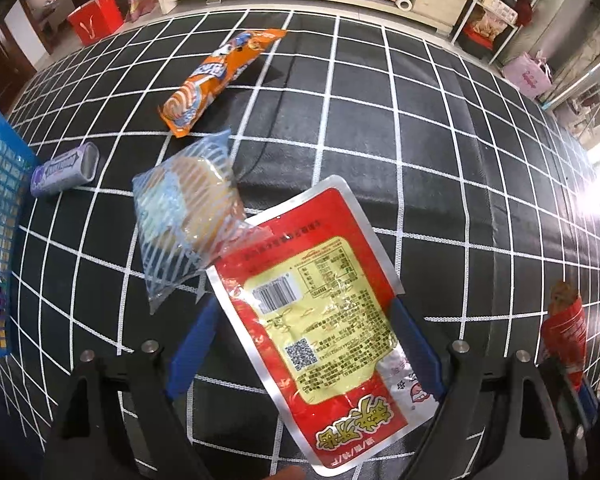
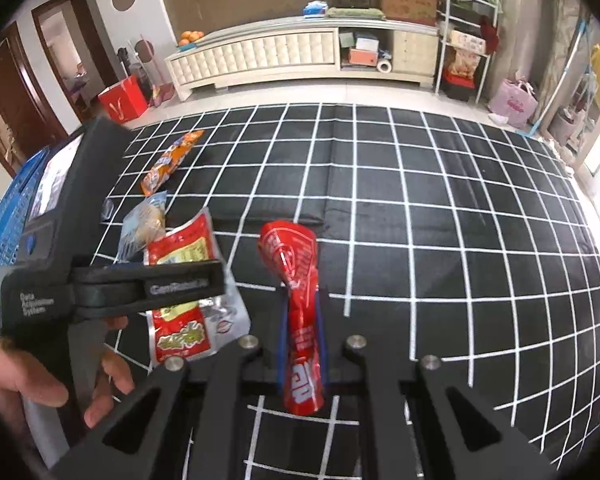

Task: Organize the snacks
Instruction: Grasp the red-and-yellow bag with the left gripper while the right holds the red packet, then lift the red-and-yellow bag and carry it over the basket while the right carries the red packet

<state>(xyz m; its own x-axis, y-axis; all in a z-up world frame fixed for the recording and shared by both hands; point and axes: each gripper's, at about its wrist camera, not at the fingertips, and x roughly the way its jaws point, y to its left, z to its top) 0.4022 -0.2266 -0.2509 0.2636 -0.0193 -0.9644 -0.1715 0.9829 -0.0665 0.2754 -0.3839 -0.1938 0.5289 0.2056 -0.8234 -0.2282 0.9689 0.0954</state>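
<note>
A red and yellow foil pouch [image 1: 320,320] lies flat on the black checked cloth [image 1: 440,160], back side up. My left gripper [image 1: 300,308] points down over it, open, with its blue fingers [image 1: 192,344] on either side of the pouch and not pressing on it. Its black housing [image 2: 112,288] shows in the right wrist view, held by a hand [image 2: 20,380]. My right gripper [image 2: 302,304] is shut on a crumpled red snack packet [image 2: 296,280], held above the cloth; this packet [image 1: 564,328] also shows at the right edge of the left wrist view.
A blue-striped clear wrapper with a cake [image 1: 188,216] touches the pouch's upper left corner. Beyond lie an orange snack bag [image 1: 216,80] and a purple tin [image 1: 64,172]. A blue basket [image 1: 0,220] stands at the left edge. A cream cabinet [image 2: 300,52] is behind.
</note>
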